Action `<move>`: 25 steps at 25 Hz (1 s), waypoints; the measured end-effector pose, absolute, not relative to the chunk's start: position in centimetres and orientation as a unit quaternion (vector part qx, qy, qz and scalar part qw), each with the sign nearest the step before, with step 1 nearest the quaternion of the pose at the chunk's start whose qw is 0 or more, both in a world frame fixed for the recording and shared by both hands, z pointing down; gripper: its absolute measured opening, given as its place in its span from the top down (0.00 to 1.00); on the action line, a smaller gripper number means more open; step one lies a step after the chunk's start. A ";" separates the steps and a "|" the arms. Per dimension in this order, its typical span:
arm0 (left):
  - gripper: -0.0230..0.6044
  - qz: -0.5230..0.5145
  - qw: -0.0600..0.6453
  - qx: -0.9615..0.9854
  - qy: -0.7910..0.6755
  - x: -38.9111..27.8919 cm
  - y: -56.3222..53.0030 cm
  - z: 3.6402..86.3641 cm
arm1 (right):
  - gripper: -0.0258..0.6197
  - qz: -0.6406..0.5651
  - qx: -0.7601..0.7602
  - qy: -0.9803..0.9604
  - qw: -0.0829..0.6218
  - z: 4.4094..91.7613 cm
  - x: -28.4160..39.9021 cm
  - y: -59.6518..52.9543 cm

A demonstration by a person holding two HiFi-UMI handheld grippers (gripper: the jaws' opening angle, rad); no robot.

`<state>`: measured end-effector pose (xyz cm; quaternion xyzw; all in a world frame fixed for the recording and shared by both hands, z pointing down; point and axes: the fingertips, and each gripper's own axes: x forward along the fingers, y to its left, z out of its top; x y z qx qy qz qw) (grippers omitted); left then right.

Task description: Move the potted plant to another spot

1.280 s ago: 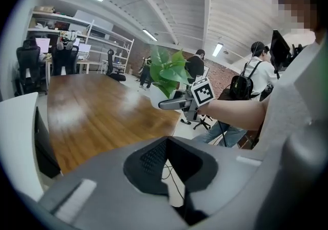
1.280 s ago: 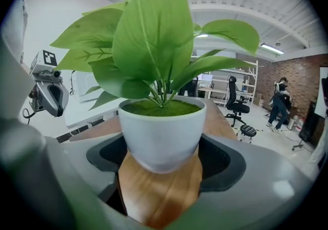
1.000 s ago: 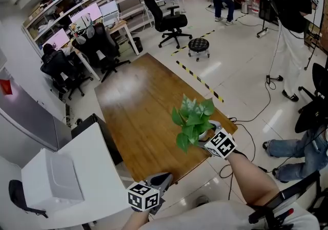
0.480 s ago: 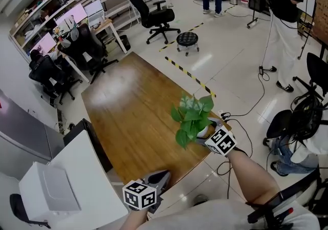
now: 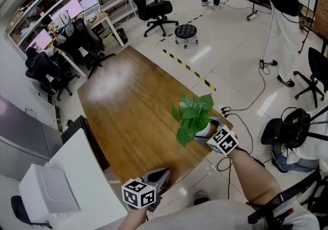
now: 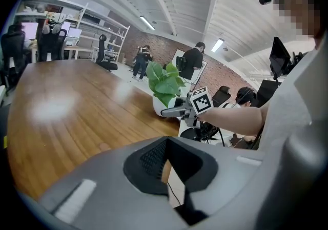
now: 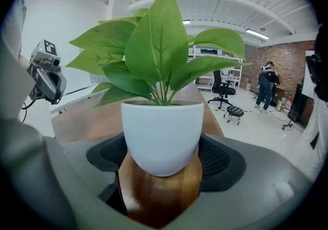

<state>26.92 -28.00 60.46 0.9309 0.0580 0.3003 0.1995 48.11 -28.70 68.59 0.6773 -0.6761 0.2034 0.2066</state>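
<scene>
A long wooden table (image 5: 128, 116) runs across an open office with a pale glossy floor. Black office chairs (image 5: 148, 6) and desks with monitors (image 5: 77, 8) stand beyond its far end. A round stool (image 5: 185, 32) sits near a strip of black-and-yellow floor tape (image 5: 192, 70), and people stand further back.

The potted plant (image 5: 195, 119) stands on the table close to the corner nearest the person's right side, just inside the edge. The right gripper (image 5: 206, 132) reaches in from that edge, with its marker cube (image 5: 223, 141) behind it.

In the right gripper view the white pot (image 7: 161, 131) fills the space between the jaws. They are spread wide to the pot's width, and a ribbed pad (image 7: 221, 160) sits against each flank, low on the rounded bowl. The pot's base appears to rest on the wood.

The plant is upright with its long axis vertical. The bowl narrows downward and its open mouth faces up. Thin stems rise from the centre, and broad green leaves (image 7: 156, 44) fan up and out to both sides.

The left gripper (image 5: 156, 178) hovers at the table's near edge, well apart from the plant and pointing along the tabletop. Its jaws are drawn almost together, leaving only a thin slit, and they hold nothing. In its own view the plant and the right gripper show off to the right.
</scene>
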 end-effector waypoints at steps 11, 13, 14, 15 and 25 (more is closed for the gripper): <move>0.96 0.301 0.201 0.930 0.057 26.6 -28.6 61.0 | 0.29 0.205 0.679 -0.672 0.213 69.9 47.5 -28.3; 0.96 0.302 0.201 0.930 0.058 26.5 -28.4 61.1 | 0.29 0.204 0.679 -0.673 0.212 70.0 47.5 -28.3; 0.96 0.303 0.201 0.930 0.058 26.5 -28.4 61.1 | 0.28 0.204 0.678 -0.674 0.211 70.0 47.5 -28.3; 0.96 0.304 0.201 0.930 0.059 26.5 -28.3 61.1 | 0.29 0.204 0.676 -0.676 0.210 70.0 47.5 -28.3; 0.96 0.308 0.211 0.927 0.036 24.9 -27.6 61.5 | 0.23 0.201 0.666 -0.692 0.194 69.6 47.2 -27.2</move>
